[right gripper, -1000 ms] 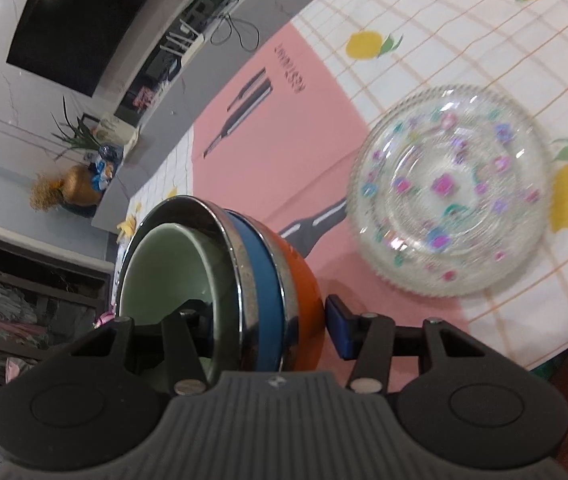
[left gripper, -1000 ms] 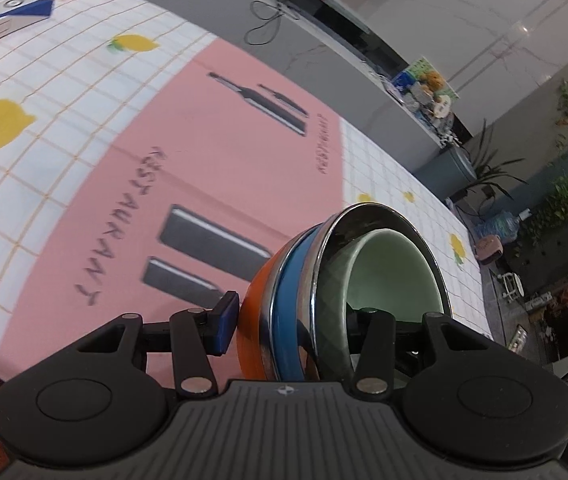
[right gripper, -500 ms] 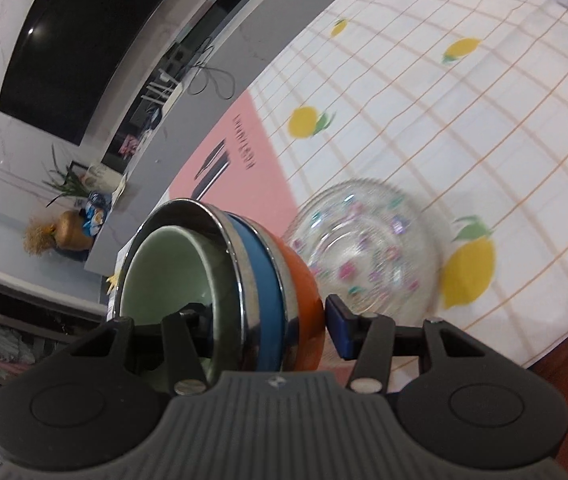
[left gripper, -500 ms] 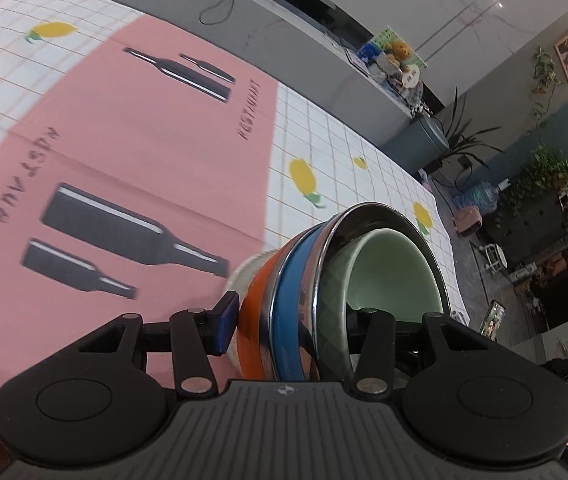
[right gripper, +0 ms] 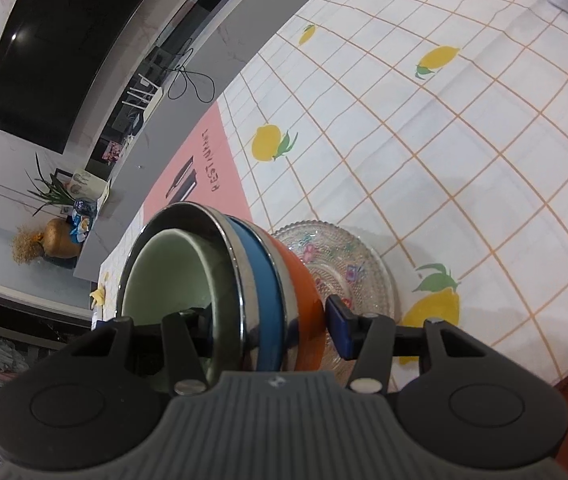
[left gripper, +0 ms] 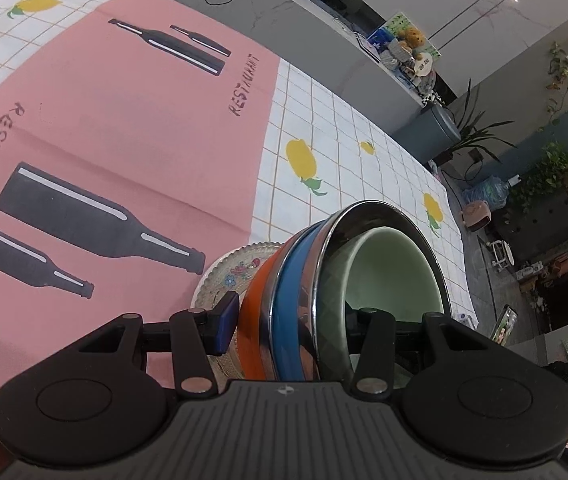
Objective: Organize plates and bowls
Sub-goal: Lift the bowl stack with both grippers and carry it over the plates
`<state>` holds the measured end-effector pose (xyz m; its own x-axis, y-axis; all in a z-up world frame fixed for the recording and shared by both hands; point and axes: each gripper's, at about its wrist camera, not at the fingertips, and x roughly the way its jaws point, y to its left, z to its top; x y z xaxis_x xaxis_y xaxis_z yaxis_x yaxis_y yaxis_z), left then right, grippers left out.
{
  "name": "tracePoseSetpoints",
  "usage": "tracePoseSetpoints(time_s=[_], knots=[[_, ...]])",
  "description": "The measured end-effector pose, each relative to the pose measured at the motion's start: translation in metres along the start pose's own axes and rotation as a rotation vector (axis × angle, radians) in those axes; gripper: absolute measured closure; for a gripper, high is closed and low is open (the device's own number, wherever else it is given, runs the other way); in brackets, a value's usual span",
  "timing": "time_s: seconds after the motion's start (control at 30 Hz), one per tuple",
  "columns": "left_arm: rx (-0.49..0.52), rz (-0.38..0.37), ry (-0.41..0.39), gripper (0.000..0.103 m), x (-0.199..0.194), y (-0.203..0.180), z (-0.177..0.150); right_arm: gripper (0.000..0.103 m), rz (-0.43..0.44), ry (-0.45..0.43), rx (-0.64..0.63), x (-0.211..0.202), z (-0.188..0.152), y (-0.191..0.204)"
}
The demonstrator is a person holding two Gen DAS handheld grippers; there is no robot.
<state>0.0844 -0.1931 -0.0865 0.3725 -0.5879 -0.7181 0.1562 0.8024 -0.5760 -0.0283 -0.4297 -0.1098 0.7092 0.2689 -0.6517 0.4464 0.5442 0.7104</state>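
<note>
i'm holding the stack of nested bowls between both grippers: a pale green bowl is sitting inside a steel one, then a blue one, with the orange bowl outermost. in the lower centre of the left wrist frame, my left gripper is standing about half open, clamped over the stack's rims, one finger inside the green bowl and the blue pad touching the orange wall. in the right wrist frame, my right gripper is gripping the same stack in mirror fashion. the patterned glass plate is lying just behind the stack on the lemon-print tablecloth, beside the pink restaurant mat; i cannot tell whether the bowls are touching the plate
</note>
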Motion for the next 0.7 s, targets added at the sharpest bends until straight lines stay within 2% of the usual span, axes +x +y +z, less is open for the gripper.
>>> tracePoseSetpoints(time_s=[0.23,0.7], knots=[[-0.009,0.023,0.021,0.05,0.0069,0.0029,-0.0035,0.052,-0.008,0.019,0.021,0.0097,0.0022,-0.0075],[0.009,0.005,0.015,0.05,0.009,0.0036,-0.0055,0.048,-0.01,-0.007,0.007,0.0083,0.0011,-0.0093]])
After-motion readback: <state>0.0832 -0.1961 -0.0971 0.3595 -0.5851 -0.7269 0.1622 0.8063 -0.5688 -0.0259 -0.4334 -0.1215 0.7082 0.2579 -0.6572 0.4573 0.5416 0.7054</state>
